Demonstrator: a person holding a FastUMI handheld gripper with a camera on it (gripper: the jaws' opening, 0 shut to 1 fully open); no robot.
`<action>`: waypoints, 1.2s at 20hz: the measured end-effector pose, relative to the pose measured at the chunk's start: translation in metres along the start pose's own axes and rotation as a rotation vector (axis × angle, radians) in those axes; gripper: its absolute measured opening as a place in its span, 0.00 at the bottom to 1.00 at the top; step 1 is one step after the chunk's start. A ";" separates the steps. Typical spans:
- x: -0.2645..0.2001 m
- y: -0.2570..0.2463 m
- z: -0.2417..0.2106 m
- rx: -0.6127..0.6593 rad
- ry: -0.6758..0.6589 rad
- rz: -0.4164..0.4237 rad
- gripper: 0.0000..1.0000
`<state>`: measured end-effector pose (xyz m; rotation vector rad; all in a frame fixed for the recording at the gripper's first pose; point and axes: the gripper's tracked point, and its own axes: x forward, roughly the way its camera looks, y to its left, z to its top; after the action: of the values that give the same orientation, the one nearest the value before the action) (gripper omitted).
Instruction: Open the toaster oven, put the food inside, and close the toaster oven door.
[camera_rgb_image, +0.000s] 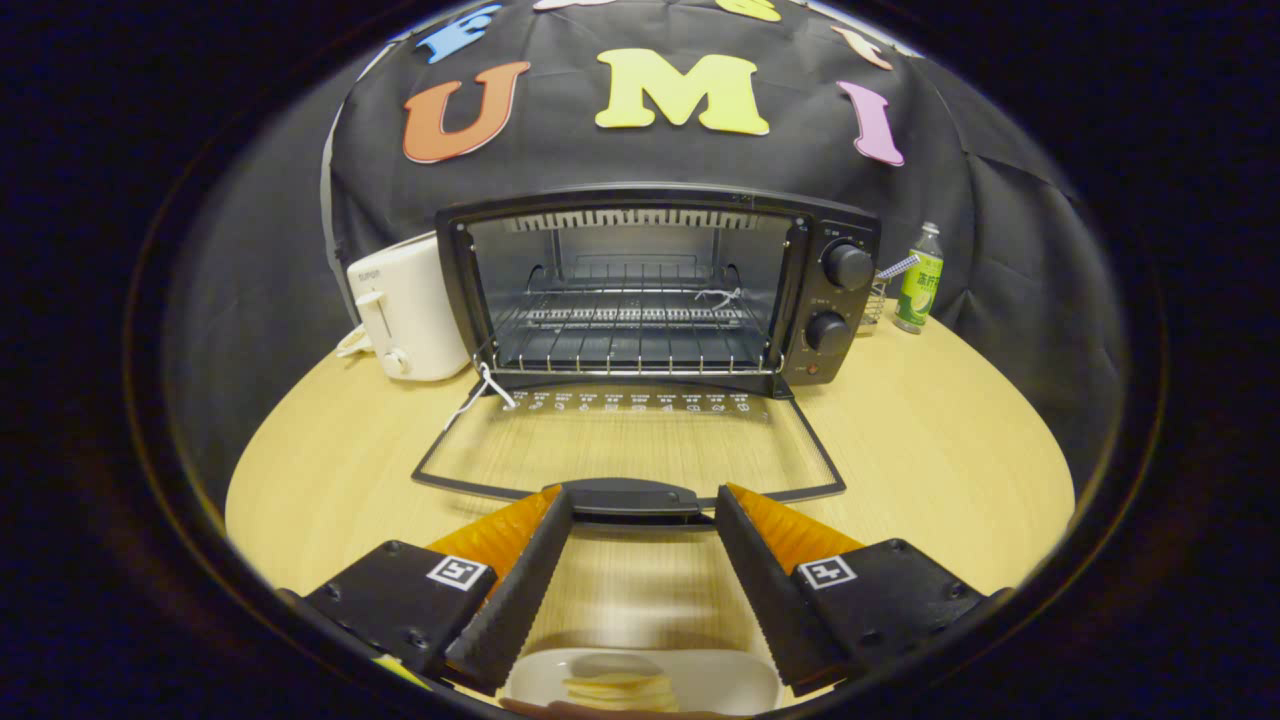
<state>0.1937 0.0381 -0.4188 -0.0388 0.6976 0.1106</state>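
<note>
Toaster (405, 310) stands left of the oven (650, 290), whose door (630, 440) lies open on the table (930, 440); a bottle (919, 280) is at right. The gripper (643, 505) fingers are spread apart, empty, with the food (618, 690) on a plate (730, 680) between them.

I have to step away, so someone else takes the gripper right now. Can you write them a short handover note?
Gripper: jaws open, holding nothing, their tips at the handle of the lowered door.
Toaster oven: door fully open, lying flat towards the jaws; wire rack inside is bare.
Food: on a white plate on the table, below and between the jaws.
Done: door opened.
Left: pick up the food, put it on the rack, close the door.
</note>
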 end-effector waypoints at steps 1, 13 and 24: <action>0.000 -0.001 -0.002 0.007 0.005 0.005 0.98; -0.109 0.003 -0.047 0.041 -0.038 0.156 0.96; -0.125 -0.001 -0.120 0.035 -0.038 0.155 0.94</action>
<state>0.0217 0.0176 -0.4301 0.0508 0.6638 0.2469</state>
